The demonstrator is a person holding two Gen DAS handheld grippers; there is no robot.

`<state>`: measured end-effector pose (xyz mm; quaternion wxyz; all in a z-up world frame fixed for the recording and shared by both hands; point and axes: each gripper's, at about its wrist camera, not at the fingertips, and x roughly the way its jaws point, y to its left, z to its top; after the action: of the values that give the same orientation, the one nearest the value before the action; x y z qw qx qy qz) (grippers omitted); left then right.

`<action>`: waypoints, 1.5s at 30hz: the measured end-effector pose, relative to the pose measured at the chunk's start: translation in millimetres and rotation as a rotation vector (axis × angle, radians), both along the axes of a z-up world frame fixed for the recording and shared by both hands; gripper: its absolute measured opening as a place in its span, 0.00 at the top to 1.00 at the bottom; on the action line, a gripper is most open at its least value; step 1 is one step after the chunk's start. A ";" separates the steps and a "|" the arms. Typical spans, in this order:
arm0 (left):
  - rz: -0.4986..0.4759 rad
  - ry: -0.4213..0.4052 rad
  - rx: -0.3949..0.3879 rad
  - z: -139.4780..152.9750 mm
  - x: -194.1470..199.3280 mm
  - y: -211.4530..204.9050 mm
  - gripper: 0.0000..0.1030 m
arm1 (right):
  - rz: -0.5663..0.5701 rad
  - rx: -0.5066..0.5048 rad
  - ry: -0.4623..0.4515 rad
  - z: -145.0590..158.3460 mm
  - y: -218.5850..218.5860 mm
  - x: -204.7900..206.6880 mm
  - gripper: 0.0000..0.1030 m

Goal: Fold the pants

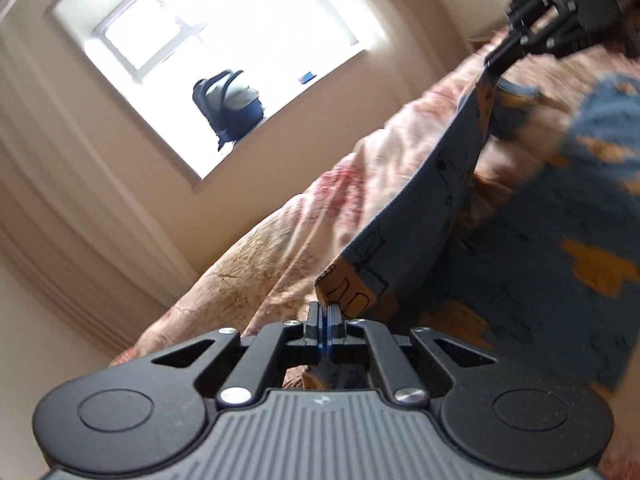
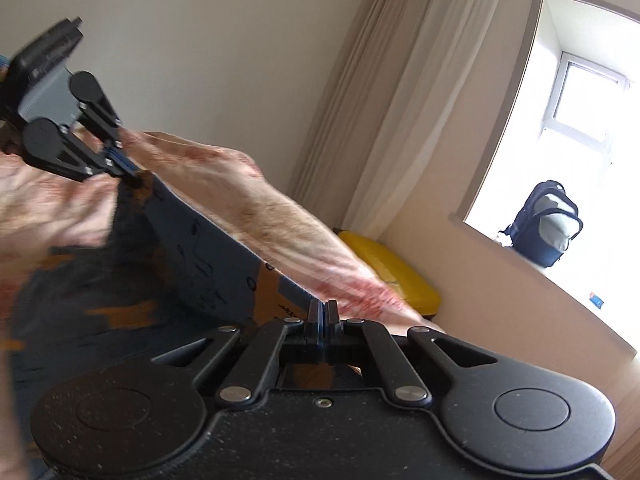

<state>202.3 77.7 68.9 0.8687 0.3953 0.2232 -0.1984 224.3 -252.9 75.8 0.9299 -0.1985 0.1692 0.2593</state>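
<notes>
The pants (image 1: 432, 216) are blue with orange patches and black line drawings. They lie on a pink floral bedspread (image 1: 288, 248), with one edge lifted and stretched taut between both grippers. My left gripper (image 1: 325, 312) is shut on one corner of that edge. My right gripper (image 1: 494, 60) is shut on the other corner, up at the far right. In the right wrist view my right gripper (image 2: 323, 310) pinches the pants (image 2: 208, 256) and my left gripper (image 2: 134, 174) holds the far corner.
The bedspread (image 2: 280, 216) covers a bed. A window sill holds a dark backpack (image 1: 228, 106), also in the right wrist view (image 2: 546, 224). A yellow object (image 2: 392, 276) lies beyond the bed's far edge. Beige curtains (image 2: 404, 92) hang by the wall.
</notes>
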 end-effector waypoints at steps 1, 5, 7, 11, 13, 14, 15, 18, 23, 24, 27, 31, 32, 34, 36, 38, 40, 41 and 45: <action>-0.013 -0.006 0.018 -4.3 -8.4 -2.2 0.98 | 0.011 -0.011 0.008 -0.5 -2.4 -13.9 1.00; -0.037 -0.020 0.085 -30.6 -38.1 -13.2 0.98 | 0.038 -0.020 0.072 -13.1 -1.5 -65.6 1.00; -0.049 -0.021 0.112 -43.5 -49.3 -17.2 0.98 | 0.041 -0.018 0.106 -25.7 2.1 -83.1 1.00; -0.062 -0.015 0.156 -71.3 -66.5 -17.5 0.98 | 0.043 0.008 0.168 -53.8 12.8 -108.3 1.00; -0.058 -0.010 0.162 -84.5 -72.4 -16.1 0.98 | 0.056 0.000 0.193 -67.4 18.3 -114.6 1.00; -0.054 -0.010 0.164 -89.7 -74.8 -14.5 0.98 | 0.061 -0.006 0.200 -72.6 20.3 -117.1 1.00; -0.050 -0.013 0.168 -95.1 -76.3 -14.6 0.98 | 0.064 -0.009 0.208 -78.5 22.0 -118.5 1.00; -0.047 -0.019 0.175 -105.3 -82.0 -12.5 0.99 | 0.069 -0.010 0.225 -89.2 23.2 -121.2 1.00; -0.047 -0.028 0.177 -110.1 -88.6 -9.6 0.99 | 0.082 -0.004 0.236 -92.8 21.8 -119.5 1.00; -0.048 -0.029 0.176 -108.8 -89.0 -8.7 0.99 | 0.093 -0.004 0.235 -92.3 20.4 -117.1 1.00; -0.058 -0.018 0.181 -107.9 -91.4 -4.6 0.99 | 0.161 0.002 0.241 -88.4 13.9 -119.3 1.00; -0.075 0.020 0.186 -111.8 -92.8 -1.4 0.99 | 0.213 -0.048 0.247 -87.3 12.9 -121.3 1.00; -0.082 0.025 0.190 -112.3 -92.6 -1.0 0.98 | 0.217 -0.052 0.254 -88.2 13.1 -121.3 1.00; -0.087 0.029 0.191 -113.1 -94.9 0.4 0.99 | 0.227 -0.060 0.262 -90.0 13.3 -121.1 1.00; -0.082 0.031 0.181 -113.1 -94.5 1.5 0.99 | 0.238 -0.055 0.267 -89.3 11.5 -122.0 1.00; -0.079 0.042 0.177 -112.7 -94.4 3.0 0.99 | 0.246 -0.051 0.268 -87.0 9.9 -123.1 1.00; -0.091 0.035 0.195 -113.2 -95.3 3.6 0.99 | 0.263 -0.056 0.272 -86.1 9.3 -124.1 1.00; -0.094 0.038 0.200 -114.6 -94.8 4.1 0.99 | 0.267 -0.062 0.271 -86.7 9.6 -125.5 1.00; -0.041 0.079 0.138 -115.0 -93.0 4.7 0.86 | 0.252 -0.091 0.300 -99.1 15.3 -122.7 1.00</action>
<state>109.3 82.3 -46.1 0.8257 0.4504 0.2623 -0.2156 101.6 -237.6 -23.4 0.8444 -0.2191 0.2914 0.3924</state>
